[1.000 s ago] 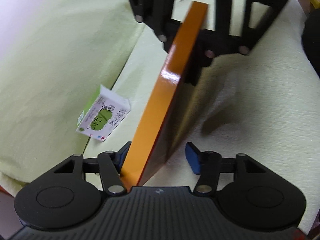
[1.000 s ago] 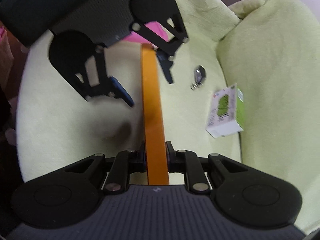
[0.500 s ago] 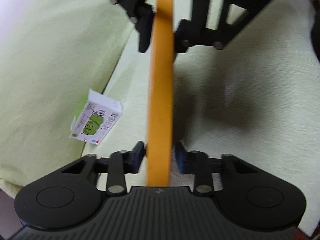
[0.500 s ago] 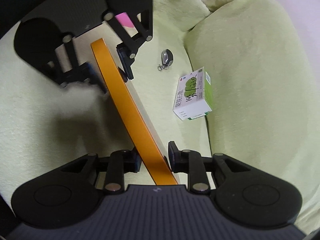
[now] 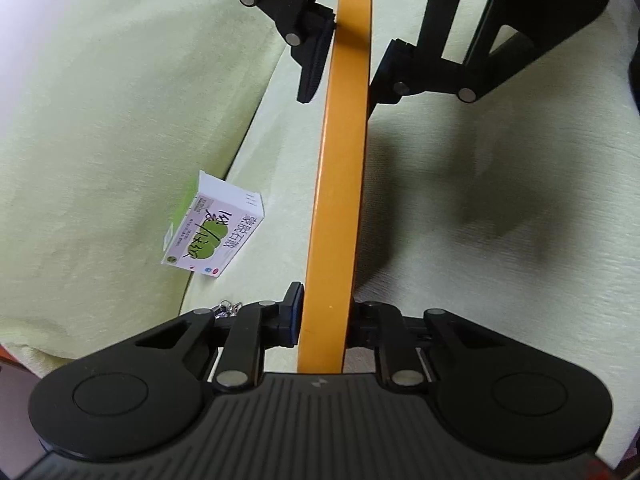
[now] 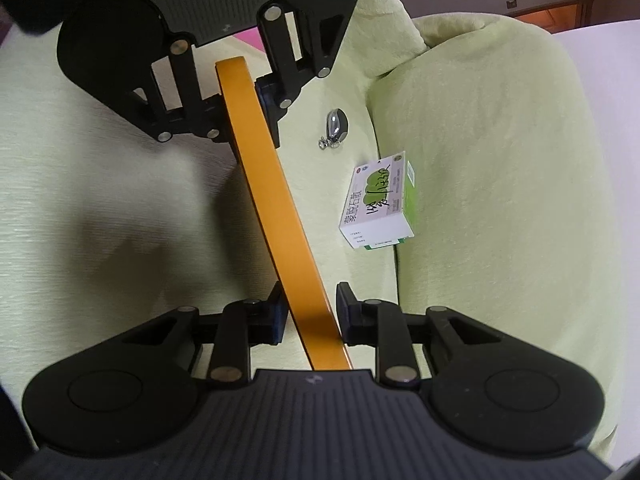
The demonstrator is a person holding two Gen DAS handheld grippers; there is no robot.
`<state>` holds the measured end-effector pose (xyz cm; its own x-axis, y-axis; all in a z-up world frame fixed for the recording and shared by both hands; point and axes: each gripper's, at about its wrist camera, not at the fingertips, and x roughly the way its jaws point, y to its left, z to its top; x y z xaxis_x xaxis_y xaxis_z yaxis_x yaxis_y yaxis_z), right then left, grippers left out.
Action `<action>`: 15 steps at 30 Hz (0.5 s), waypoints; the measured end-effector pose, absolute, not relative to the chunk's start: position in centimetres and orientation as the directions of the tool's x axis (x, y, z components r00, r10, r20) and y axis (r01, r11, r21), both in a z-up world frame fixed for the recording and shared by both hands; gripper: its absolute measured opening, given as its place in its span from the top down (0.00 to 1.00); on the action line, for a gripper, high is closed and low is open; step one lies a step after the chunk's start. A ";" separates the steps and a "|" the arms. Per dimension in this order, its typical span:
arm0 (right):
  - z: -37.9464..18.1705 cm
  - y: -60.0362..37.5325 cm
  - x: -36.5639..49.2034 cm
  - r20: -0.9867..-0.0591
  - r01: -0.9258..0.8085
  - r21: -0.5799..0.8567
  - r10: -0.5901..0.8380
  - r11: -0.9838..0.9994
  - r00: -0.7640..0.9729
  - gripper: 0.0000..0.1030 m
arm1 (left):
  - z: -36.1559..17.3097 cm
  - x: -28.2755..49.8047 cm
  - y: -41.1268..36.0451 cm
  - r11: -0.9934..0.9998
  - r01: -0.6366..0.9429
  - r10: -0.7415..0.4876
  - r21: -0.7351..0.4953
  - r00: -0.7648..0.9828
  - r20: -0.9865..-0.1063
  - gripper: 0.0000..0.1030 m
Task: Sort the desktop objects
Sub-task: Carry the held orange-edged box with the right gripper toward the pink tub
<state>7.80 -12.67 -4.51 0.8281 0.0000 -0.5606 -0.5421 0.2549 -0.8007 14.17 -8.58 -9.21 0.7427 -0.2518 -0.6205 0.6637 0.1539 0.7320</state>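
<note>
Left gripper (image 5: 323, 322) closed on the near end of the orange board (image 5: 340, 184), held on edge above the pale green sofa seat (image 5: 500, 280). Right gripper (image 6: 309, 314) – jaws parted, the board's other end between them; the right pad appears clear of it, contact on the left uncertain. Beyond, a green-and-white medicine box (image 6: 380, 204) lies against the back cushion (image 6: 500, 200); a key fob (image 6: 335, 126) lies farther along the seat.

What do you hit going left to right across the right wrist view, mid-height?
Sofa seat cushion → orange board held edge-on → key fob → medicine box → sofa back cushion.
</note>
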 end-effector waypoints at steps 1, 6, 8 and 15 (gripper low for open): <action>-4.4 -12.6 7.5 -0.558 -0.539 -0.803 0.000 0.252 0.830 0.80 | -9.2 13.9 -8.7 0.152 0.655 -0.247 0.740 0.750 -0.614 0.82; -3.5 -12.9 6.4 -0.550 -0.531 -0.804 0.004 0.267 0.835 0.80 | -8.7 13.1 -9.2 0.177 0.635 -0.245 0.752 0.769 -0.591 0.82; -3.1 -12.9 5.8 -0.547 -0.530 -0.805 0.012 0.265 0.837 0.81 | -8.4 12.4 -9.1 0.189 0.628 -0.240 0.755 0.775 -0.584 0.82; -1.4 -11.8 2.6 -0.504 -0.505 -0.816 0.082 0.282 0.860 0.81 | -6.4 9.8 -7.9 0.190 0.585 -0.176 0.788 0.810 -0.559 0.82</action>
<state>2.62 -11.82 -1.44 0.8599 0.0818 -0.5039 -0.5048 0.2823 -0.8158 9.79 -7.89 -6.40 0.8103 -0.1763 -0.5589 0.5851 0.1896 0.7885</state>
